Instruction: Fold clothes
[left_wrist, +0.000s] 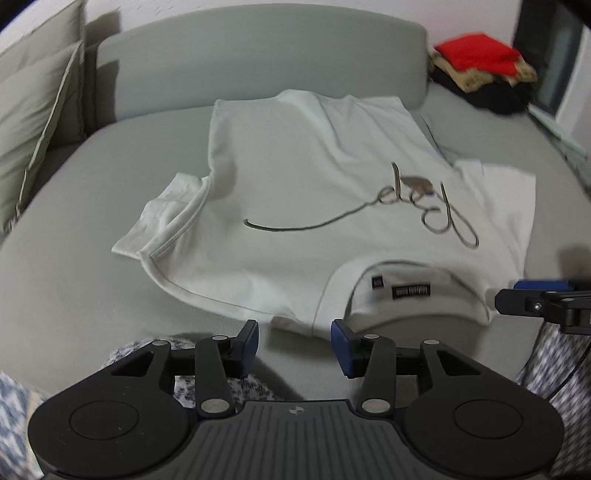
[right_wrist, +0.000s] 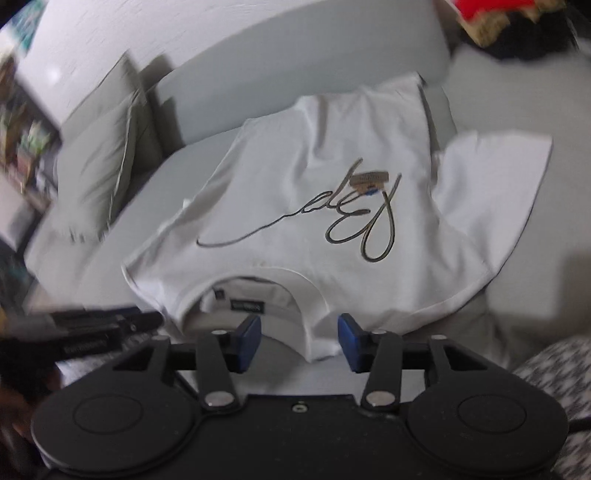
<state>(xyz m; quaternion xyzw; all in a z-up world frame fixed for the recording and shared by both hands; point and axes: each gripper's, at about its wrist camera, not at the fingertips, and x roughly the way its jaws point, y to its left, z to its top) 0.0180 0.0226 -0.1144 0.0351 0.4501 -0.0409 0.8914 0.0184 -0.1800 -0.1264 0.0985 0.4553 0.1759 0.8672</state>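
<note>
Two hand-held grippers (left_wrist: 294, 341) (right_wrist: 300, 338) beside T-shirt (left_wrist: 314, 192) collar.

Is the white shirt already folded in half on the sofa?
No, the white shirt lies spread flat on the sofa, both sleeves out.

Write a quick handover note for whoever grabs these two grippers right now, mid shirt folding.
Left gripper: open, empty, just short of the collar-side hem.
Right gripper: open, the collar edge lies between its pads, not pinched.
White T-shirt: spread print-up on the grey sofa, collar nearest you, sleeves out.
Pile of clothes: far right corner.
Done: shirt laid out.
Left: every fold.
</note>
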